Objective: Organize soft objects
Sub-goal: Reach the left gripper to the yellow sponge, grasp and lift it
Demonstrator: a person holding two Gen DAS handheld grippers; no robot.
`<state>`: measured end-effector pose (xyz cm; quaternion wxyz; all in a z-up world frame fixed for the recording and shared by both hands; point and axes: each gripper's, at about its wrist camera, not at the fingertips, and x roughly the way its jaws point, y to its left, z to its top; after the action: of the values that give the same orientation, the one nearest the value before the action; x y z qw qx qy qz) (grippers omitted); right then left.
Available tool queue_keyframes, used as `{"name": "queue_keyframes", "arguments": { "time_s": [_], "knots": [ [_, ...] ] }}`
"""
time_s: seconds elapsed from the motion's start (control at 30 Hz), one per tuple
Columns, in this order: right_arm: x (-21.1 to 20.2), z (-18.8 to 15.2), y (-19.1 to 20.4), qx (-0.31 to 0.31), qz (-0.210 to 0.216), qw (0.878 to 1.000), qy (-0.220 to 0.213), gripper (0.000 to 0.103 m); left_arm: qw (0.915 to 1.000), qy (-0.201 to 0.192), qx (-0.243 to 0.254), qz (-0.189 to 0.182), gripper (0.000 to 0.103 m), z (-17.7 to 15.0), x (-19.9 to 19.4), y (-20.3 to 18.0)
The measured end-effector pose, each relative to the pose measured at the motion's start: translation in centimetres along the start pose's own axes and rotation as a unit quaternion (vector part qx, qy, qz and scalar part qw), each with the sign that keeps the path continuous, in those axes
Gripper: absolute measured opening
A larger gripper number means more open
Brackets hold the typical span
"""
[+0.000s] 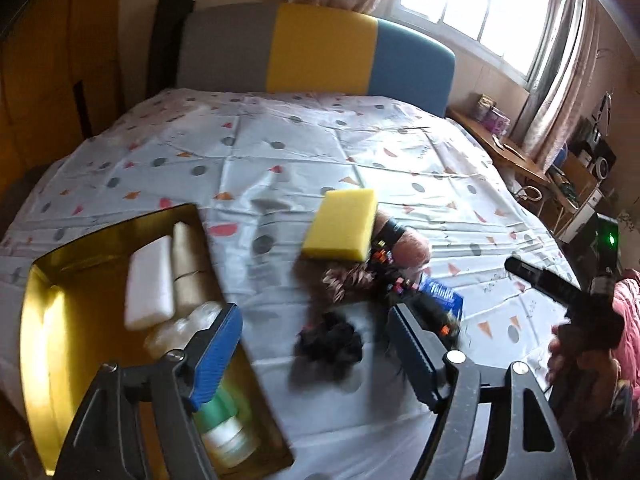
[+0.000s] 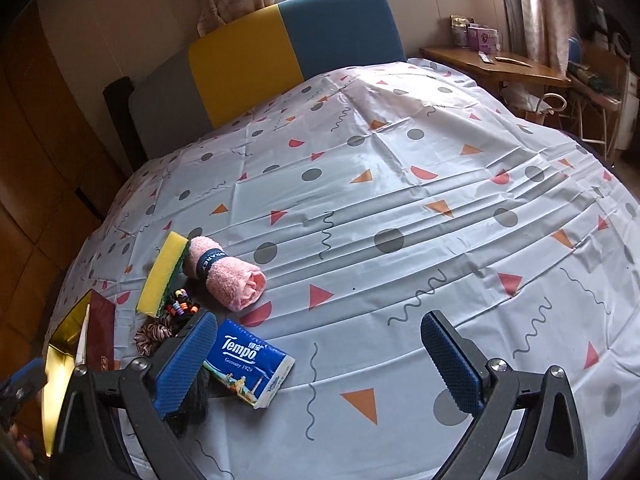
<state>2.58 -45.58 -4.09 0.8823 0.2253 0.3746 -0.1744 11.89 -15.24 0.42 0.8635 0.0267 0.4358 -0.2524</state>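
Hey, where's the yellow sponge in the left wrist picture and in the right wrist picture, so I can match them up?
Left wrist view: the yellow sponge lies near the middle of the picture, on the bed sheet, right of the gold box.
Right wrist view: the sponge is at the lower left, seen edge-on, touching the rolled pink towel.
Shared landmark: the yellow headboard panel behind the bed.

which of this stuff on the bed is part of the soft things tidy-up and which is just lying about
Part of the job:
- yellow sponge
- rolled pink towel
- Tempo tissue pack
- black scrunchie
- patterned scrunchie
- beaded hair ties
- gold box already holding the white foam block

Just lying about:
- wooden desk
- purple boxes on it
- headboard
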Motion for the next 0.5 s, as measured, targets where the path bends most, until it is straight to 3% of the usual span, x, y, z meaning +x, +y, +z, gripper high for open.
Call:
{"name": "queue_keyframes", "arguments": {
  "time_s": [0.37,0.5],
  "knots": [
    [0.2,-0.2,0.9,-0.012,0.021,1.0,0.01,0.103,0.9968,0.074,0.028,-0.005,0.09,5.4,10.4,-2.3],
    [0.6,-0.3,1.0,-0.012,0.028,0.999,0.019,0.103,0.9951,0.094,0.027,-0.014,0.101,6.6,13.5,-2.4]
  ]
}}
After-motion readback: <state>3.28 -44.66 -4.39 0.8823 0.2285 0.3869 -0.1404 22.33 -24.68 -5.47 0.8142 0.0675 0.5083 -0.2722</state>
